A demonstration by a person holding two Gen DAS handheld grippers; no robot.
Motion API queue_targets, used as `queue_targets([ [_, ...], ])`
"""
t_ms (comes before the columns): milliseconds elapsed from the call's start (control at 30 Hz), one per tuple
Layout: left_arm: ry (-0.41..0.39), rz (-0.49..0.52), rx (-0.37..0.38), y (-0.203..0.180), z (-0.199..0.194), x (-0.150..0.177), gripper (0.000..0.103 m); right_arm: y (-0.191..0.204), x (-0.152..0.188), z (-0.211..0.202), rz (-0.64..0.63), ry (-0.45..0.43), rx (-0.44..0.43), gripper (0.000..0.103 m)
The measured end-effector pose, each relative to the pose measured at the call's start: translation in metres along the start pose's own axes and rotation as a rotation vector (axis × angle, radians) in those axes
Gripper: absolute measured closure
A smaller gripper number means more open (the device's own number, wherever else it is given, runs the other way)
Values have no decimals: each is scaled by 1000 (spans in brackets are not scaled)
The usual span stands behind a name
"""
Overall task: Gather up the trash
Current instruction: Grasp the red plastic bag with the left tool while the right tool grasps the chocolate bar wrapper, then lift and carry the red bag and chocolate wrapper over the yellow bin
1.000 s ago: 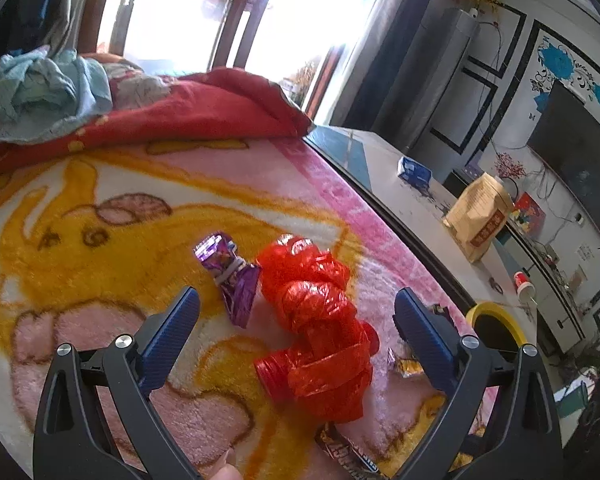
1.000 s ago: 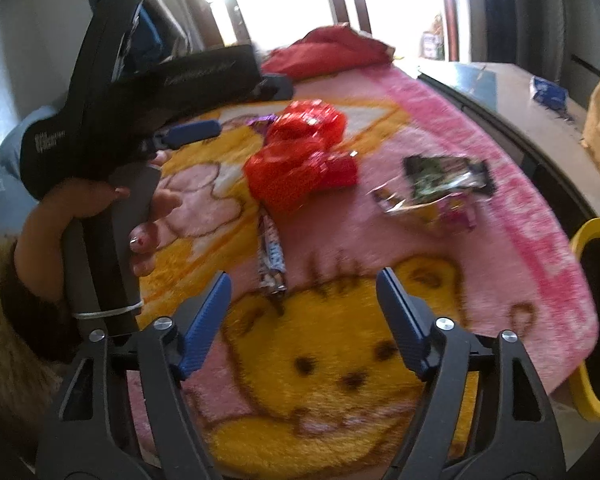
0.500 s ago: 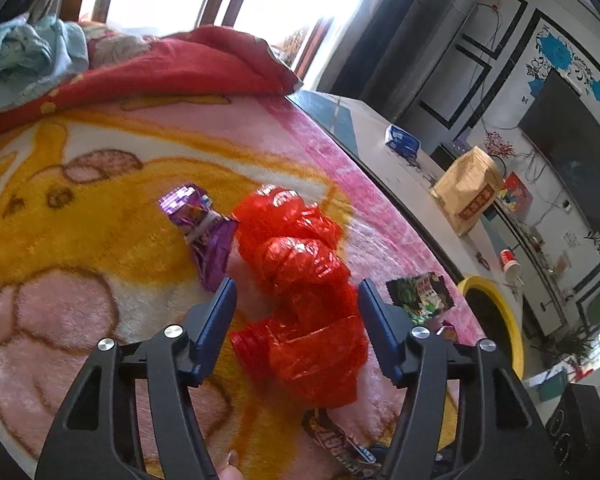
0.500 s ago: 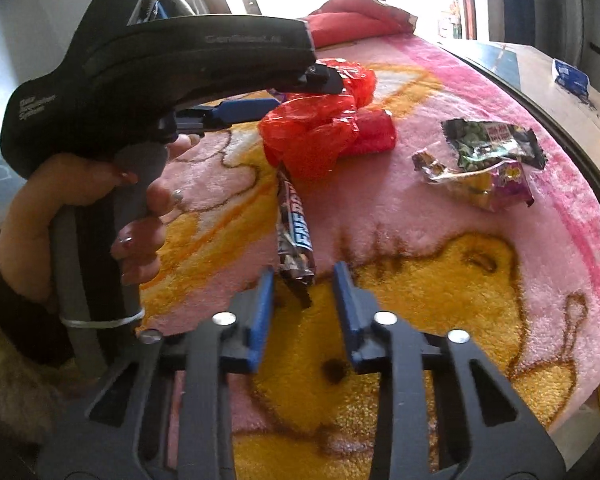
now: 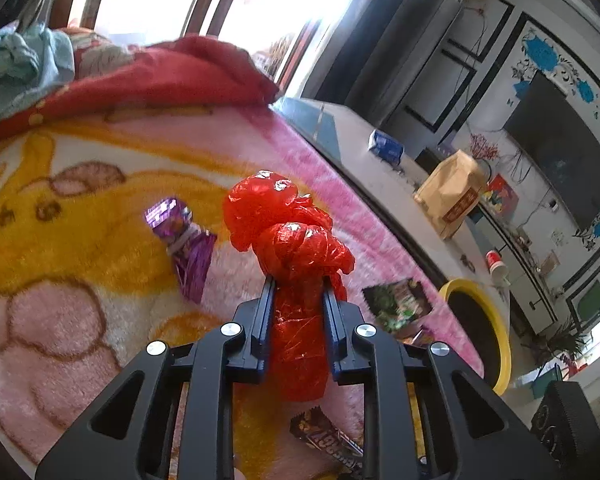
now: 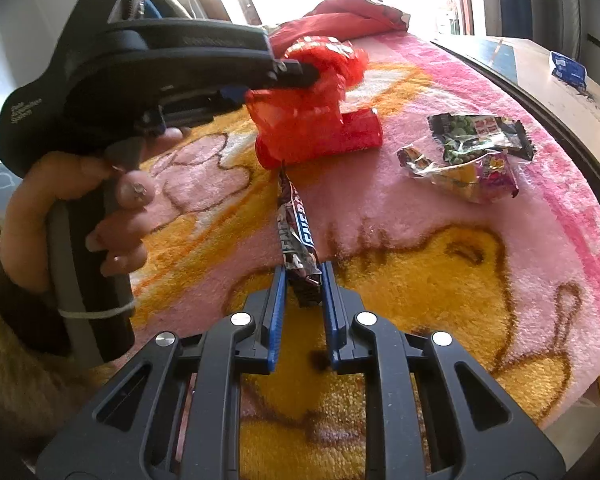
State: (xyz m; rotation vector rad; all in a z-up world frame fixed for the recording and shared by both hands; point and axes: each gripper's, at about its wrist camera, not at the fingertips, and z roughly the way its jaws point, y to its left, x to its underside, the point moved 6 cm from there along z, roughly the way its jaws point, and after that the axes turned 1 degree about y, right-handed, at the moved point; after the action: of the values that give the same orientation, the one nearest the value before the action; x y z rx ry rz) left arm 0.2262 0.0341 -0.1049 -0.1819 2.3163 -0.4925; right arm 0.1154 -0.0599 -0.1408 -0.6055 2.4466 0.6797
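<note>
- While both grippers point down at a pink and yellow blanket point(image 6: 440, 280), each has just been closing its jaws on a piece of trash.
- The left gripper point(image 5: 299, 284) is clamped on a crumpled red plastic bag point(image 5: 288, 236); its blue pads point(image 5: 267, 312) press the bag's lower part from both sides, and the knotted top bulges above the fingertips.
- From the right wrist view the same bag point(image 6: 312, 120) sits at the far end of the blanket, with the left gripper's tip pushed into it and a hand point(image 6: 80, 216) wrapped around the grip.
- The right gripper point(image 6: 303, 276) is clamped on the near end of a dark candy bar wrapper point(image 6: 296, 232), which lies lengthwise on the blanket and reaches toward the red bag.
- A purple foil wrapper point(image 5: 184, 244) lies on the blanket just left of the red bag, apart from it.
- A green snack packet point(image 6: 480, 136) and a crumpled clear wrapper point(image 6: 460, 172) lie together to the right of the candy wrapper, near the blanket's pink edge.
- A yellow-rimmed bin point(image 5: 496, 336) stands on the floor past that edge.
- Red bedding point(image 5: 148, 76) is bunched at the far end of the blanket.
</note>
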Motion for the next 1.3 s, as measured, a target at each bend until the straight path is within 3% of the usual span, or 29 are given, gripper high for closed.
queue_targets([
  [533,-92,25,37,-20,-36,-19,83,-25,-20,-34,41,-91,45,91],
  [1300,-74,135,138,-79,-30,-14,84,-101,-42,-95,173,-234,178,91],
])
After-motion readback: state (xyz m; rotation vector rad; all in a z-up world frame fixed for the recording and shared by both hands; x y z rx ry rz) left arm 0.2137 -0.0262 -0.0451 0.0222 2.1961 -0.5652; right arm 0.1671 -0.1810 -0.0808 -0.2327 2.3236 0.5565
